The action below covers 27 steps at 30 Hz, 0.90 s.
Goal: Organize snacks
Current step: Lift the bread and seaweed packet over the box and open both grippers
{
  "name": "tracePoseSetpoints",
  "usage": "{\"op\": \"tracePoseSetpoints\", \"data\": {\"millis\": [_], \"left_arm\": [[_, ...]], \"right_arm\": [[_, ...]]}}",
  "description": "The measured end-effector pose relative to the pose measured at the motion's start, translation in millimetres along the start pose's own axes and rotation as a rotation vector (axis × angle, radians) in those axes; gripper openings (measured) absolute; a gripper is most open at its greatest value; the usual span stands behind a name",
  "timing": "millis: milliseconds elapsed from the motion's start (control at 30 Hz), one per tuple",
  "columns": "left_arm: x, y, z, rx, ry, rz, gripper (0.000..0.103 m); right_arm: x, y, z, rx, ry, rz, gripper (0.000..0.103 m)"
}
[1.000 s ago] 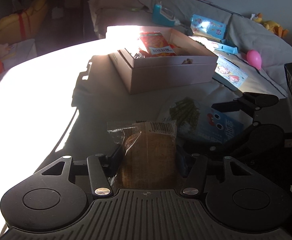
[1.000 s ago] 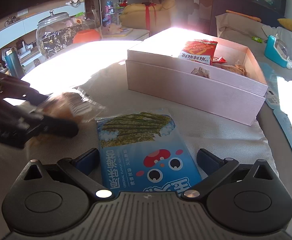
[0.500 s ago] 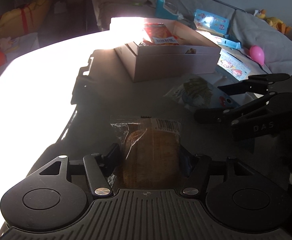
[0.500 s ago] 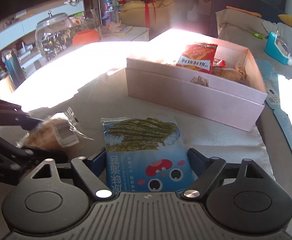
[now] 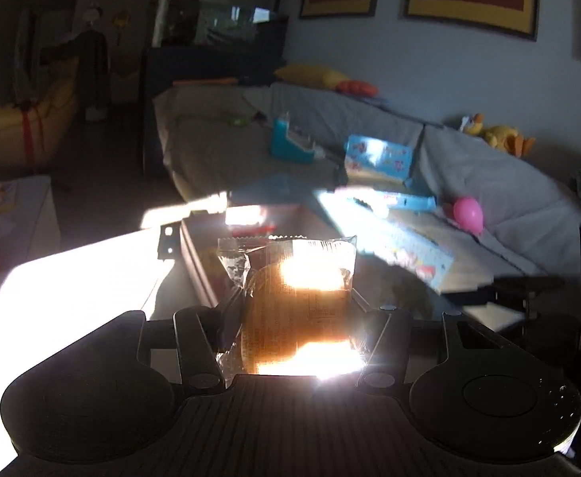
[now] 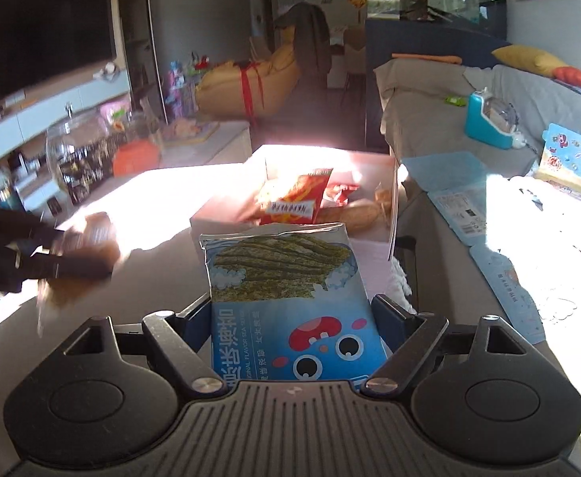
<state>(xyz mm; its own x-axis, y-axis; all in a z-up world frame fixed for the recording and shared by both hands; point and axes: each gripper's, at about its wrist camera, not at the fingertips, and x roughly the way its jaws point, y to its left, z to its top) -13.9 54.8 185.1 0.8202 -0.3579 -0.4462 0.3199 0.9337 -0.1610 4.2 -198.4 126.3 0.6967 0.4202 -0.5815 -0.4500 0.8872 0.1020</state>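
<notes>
Your left gripper point(image 5: 290, 330) is clamped on a wrapped bread roll point(image 5: 298, 306): the dark fingers press the crinkly clear wrapper from both sides, and the brown, rounded loaf inside glows where sun strikes through the film. Those jaws have just been closing, with the roll between them. The pack is lifted clear of the table, its flat sealed top edge standing upright ahead of the fingers.

Your right gripper point(image 6: 294, 330) is closed on a seaweed snack bag point(image 6: 290, 298), a flat glossy blue pouch printed with green strips and a red cartoon face. The blue-padded fingers pinch its two side edges, and the bag stands up off the surface with its top seam slightly curled.

Just beyond both packs sits the open cardboard box point(image 6: 218, 218), pale, rectangular and straight-walled. Inside it lie a red chip bag point(image 6: 294, 198) leaning upright, a long pale bread stick in clear wrap point(image 6: 354, 214) and other small packets too blurred to tell apart.

From the right view your left gripper shows as a blurred dark shape at the left, roll in its grip. The table point(image 6: 151, 278) carries a matte grey cloth, half in hard sunlight. Behind runs a grey-covered sofa point(image 5: 509, 190) strewn with a pink ball point(image 5: 467, 212) and blue cardboard packaging point(image 5: 377, 155).
</notes>
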Motion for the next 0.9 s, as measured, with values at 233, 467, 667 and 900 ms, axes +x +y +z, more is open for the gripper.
{"op": "tracePoseSetpoints", "data": {"millis": [233,467,667,900], "left_arm": [[102,29,50,-0.193,-0.012,-0.074,0.060],[164,47,2,-0.171,0.155,-0.004,0.064],[106,69,26,-0.245,-0.057,-0.013,0.063],[71,72,6,-0.272,-0.030,0.040,0.063]], "right_arm": [[8,-1,-4,0.001,0.015,-0.006,0.084],[23,-13,-1,0.024,0.039,-0.034,0.084],[30,-14,49,-0.008,-0.080,-0.050,0.084],[111,-19,134,0.058,-0.086,-0.030,0.089]]}}
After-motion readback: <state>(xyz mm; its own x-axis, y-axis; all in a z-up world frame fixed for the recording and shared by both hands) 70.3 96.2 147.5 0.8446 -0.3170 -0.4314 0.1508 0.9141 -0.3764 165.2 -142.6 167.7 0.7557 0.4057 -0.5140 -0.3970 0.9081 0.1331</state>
